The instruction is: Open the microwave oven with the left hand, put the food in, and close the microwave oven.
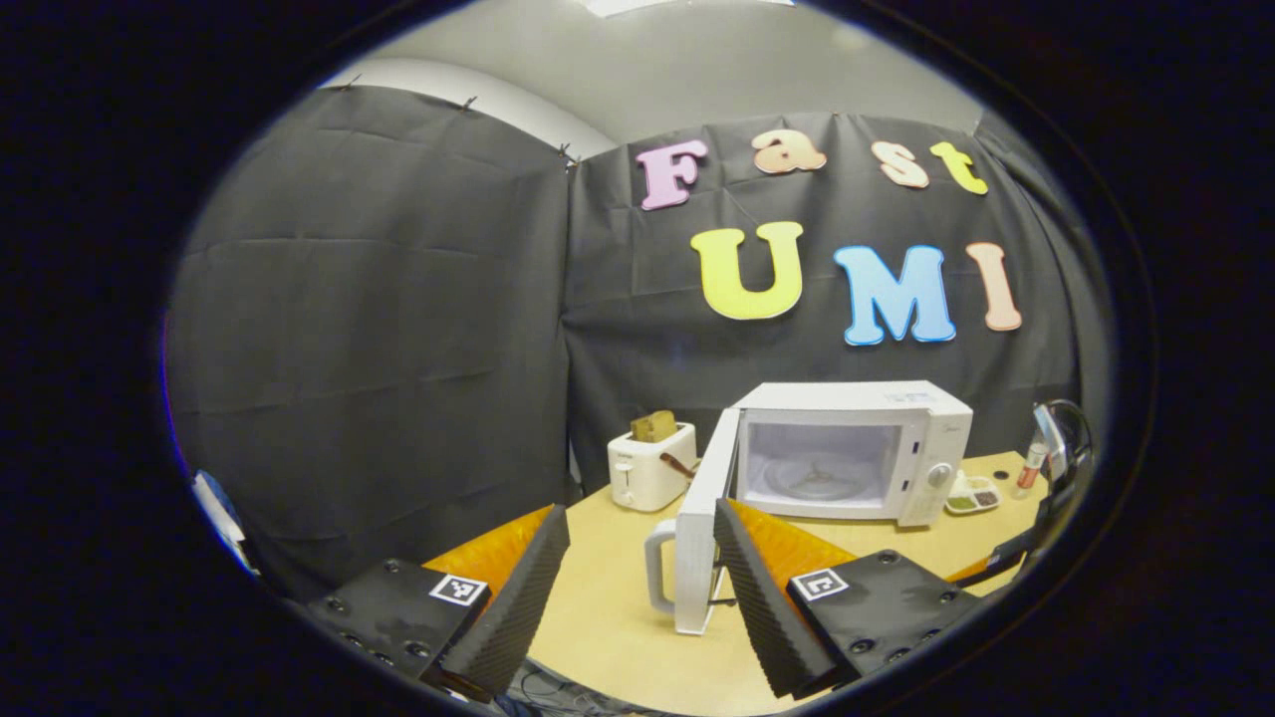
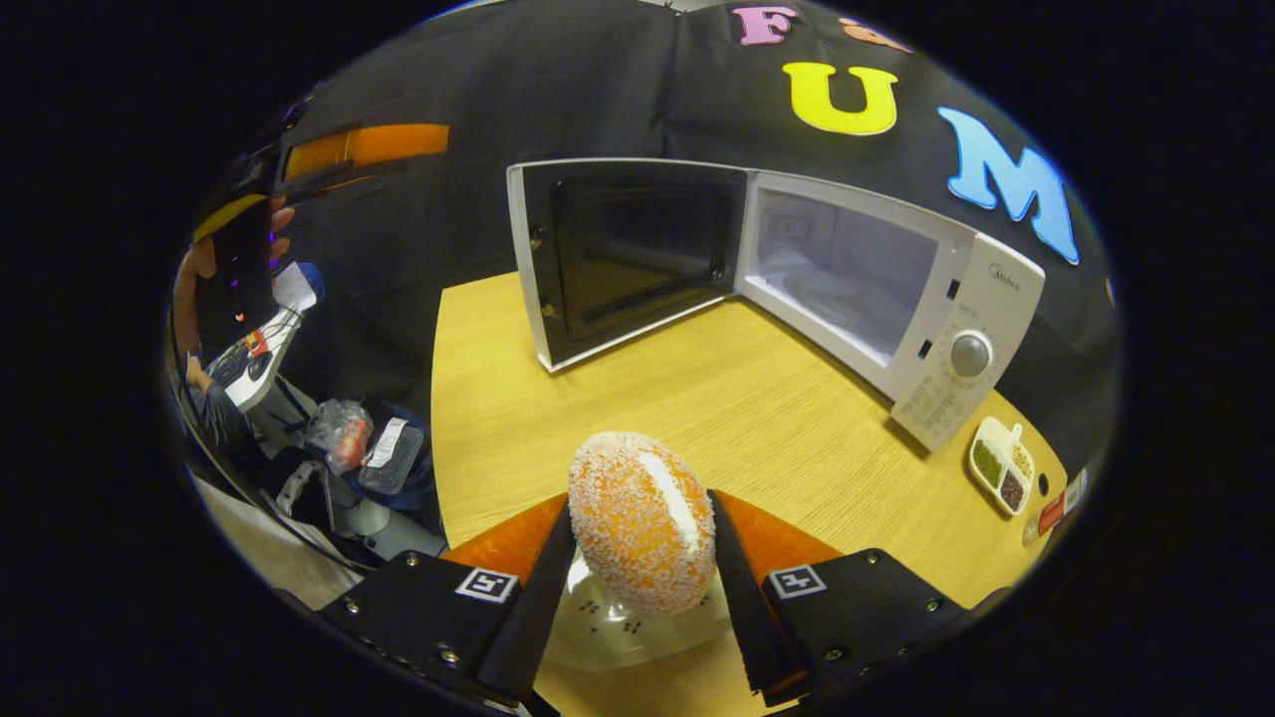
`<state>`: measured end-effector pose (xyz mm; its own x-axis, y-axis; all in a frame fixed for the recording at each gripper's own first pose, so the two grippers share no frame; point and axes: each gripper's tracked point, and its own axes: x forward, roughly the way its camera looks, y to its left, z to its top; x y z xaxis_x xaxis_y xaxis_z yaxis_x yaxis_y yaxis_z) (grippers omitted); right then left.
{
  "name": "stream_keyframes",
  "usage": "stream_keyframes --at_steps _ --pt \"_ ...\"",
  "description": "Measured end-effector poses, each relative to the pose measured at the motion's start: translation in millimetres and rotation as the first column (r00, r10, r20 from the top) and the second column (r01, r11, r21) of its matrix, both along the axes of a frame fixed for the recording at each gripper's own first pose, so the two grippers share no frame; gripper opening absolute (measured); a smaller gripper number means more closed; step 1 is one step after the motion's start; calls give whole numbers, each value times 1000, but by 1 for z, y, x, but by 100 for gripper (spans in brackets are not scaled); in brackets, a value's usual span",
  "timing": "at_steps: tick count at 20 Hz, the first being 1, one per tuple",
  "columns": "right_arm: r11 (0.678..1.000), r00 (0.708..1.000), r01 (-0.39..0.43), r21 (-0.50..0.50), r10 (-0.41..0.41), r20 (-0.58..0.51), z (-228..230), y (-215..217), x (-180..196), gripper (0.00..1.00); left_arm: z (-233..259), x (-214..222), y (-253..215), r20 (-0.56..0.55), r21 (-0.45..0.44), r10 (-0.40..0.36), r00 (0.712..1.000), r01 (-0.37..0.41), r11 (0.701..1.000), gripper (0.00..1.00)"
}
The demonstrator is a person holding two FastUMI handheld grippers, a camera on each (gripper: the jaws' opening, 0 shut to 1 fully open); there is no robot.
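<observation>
On the wooden table [image 1: 608,607], a white toaster [image 1: 649,465] holding bread [image 1: 653,426], plus a small divided dish [image 2: 1001,464] of seeds and a little bottle [image 1: 1030,470].

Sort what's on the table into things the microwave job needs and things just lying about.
Job:
microwave oven
its open door
sugared bun, held in the right gripper
left gripper, jaws open

Lying about:
toaster
divided dish of seeds
small bottle
</observation>
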<state>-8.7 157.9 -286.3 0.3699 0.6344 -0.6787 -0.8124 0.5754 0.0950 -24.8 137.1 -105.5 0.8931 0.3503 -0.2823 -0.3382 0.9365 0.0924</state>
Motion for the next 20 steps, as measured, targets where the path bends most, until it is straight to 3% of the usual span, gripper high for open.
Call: stream_keyframes --at_steps 8,20 --pt "994 983 101 36 -105 152 54 27 79 76 5 32 19 73 -53 -28 997 32 998 96" --pt "984 930 177 18 -174 325 75 79 177 76 2 49 115 97 -45 37 995 -33 998 94"
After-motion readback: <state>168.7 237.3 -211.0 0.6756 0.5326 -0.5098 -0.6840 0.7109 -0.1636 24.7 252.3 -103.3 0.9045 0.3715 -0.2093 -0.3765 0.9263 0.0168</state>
